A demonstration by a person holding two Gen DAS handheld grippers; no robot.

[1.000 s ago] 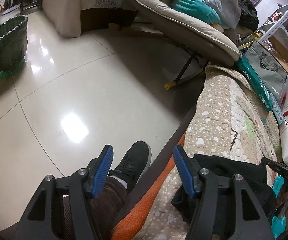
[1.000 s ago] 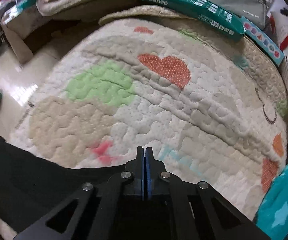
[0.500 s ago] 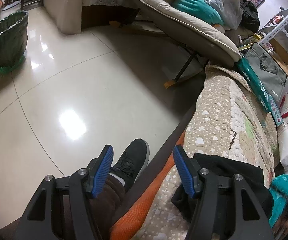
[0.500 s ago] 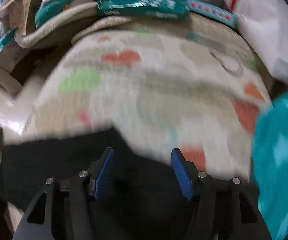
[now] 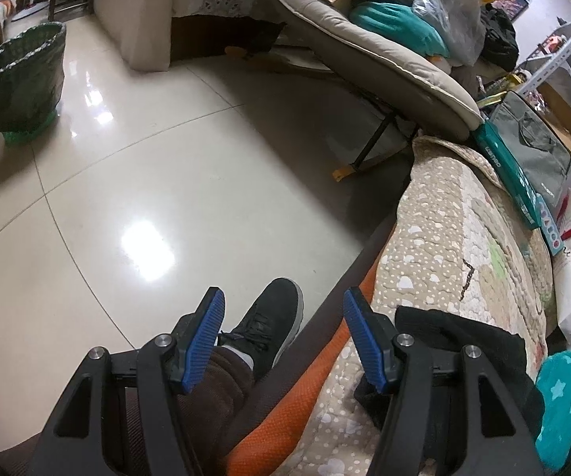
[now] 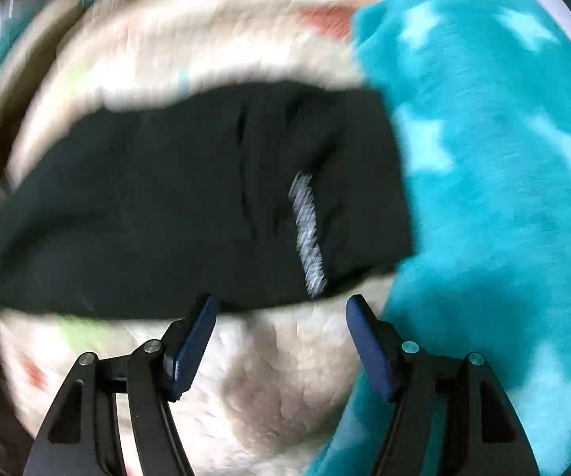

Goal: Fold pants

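Observation:
The black pants (image 6: pixel 190 198) lie folded in a compact band on the quilted sofa cover (image 6: pixel 277 388); a grey printed mark (image 6: pixel 309 230) shows on them. The right wrist view is blurred by motion. My right gripper (image 6: pixel 281 317) is open and empty, just in front of the pants' near edge. My left gripper (image 5: pixel 283 317) is open and empty, held off the sofa's front edge over the floor. In the left wrist view the pants (image 5: pixel 460 337) lie behind its right finger.
A teal star-patterned blanket (image 6: pixel 503 198) lies right of the pants. A person's black shoe (image 5: pixel 269 321) and brown trouser leg are below the left gripper. A green bin (image 5: pixel 23 83), a lounge chair (image 5: pixel 372 51) and boxes (image 5: pixel 511 174) stand around the tiled floor.
My right gripper was shut on the pants, then opened, let go and pulled back, so the whole folded pants now show. My left gripper stayed open and hardly moved.

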